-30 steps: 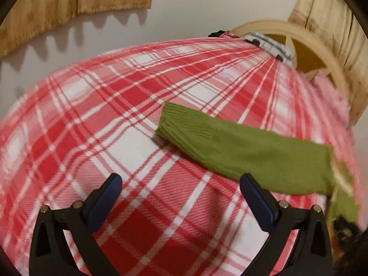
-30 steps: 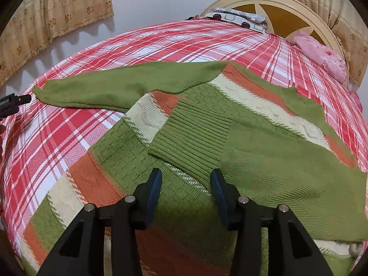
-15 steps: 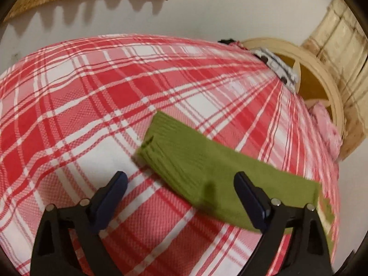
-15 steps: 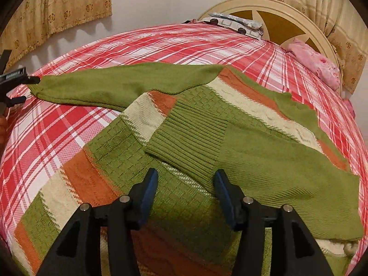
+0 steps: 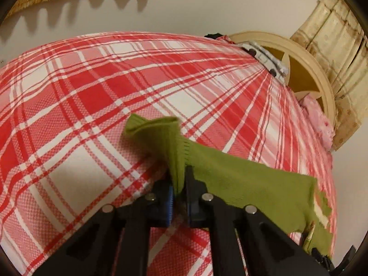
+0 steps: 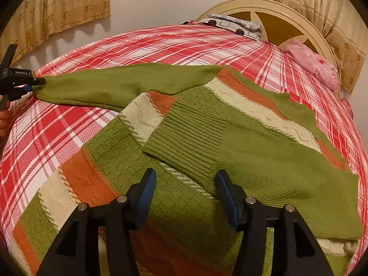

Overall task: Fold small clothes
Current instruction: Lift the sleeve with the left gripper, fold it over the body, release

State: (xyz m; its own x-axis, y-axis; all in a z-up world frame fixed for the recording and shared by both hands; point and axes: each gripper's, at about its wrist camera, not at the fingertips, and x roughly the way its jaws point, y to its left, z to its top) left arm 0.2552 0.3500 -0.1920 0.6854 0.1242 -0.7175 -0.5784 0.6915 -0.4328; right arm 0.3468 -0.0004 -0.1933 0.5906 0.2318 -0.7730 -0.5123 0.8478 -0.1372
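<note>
My left gripper (image 5: 178, 191) is pinched tight on the ribbed cuff (image 5: 158, 133) of the far sleeve of the green, cream and orange striped knitted sweater (image 6: 207, 119), and the cuff bunches up and flops forward beyond my blue-padded fingers (image 5: 169, 199). From there the plain green sleeve (image 5: 248, 184) trails off to my right, across the red-and-white plaid bedspread (image 5: 115, 92).

My right gripper (image 6: 185, 184) hovers with its jaws spread wide, holding nothing. The sweater's body lies flat on the bedspread directly beneath it. The other sleeve is folded across the body, and its ribbed green cuff (image 6: 184, 142) lies just ahead of my fingertips, slightly right of centre.

In the right wrist view, my left gripper shows at the far left edge, clamped on the end of the stretched-out sleeve.
</note>
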